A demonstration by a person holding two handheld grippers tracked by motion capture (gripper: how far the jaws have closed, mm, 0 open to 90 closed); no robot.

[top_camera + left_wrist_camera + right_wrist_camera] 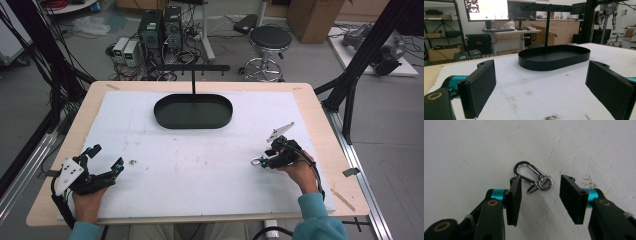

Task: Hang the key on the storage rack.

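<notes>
even overhead light, soft shadows, slightly blurry.

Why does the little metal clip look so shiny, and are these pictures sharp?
In the right gripper view the carabiner clip catches bright glints on its chrome. The left gripper view shows its near jaws soft, the black tray clearer. The high view is evenly lit, with faint shadows.

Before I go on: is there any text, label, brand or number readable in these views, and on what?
None can be read.
The monitor behind the table in the left gripper view shows a bright window whose content is too blurred to read.
The carabiner clip and black tray carry no visible markings.
</notes>
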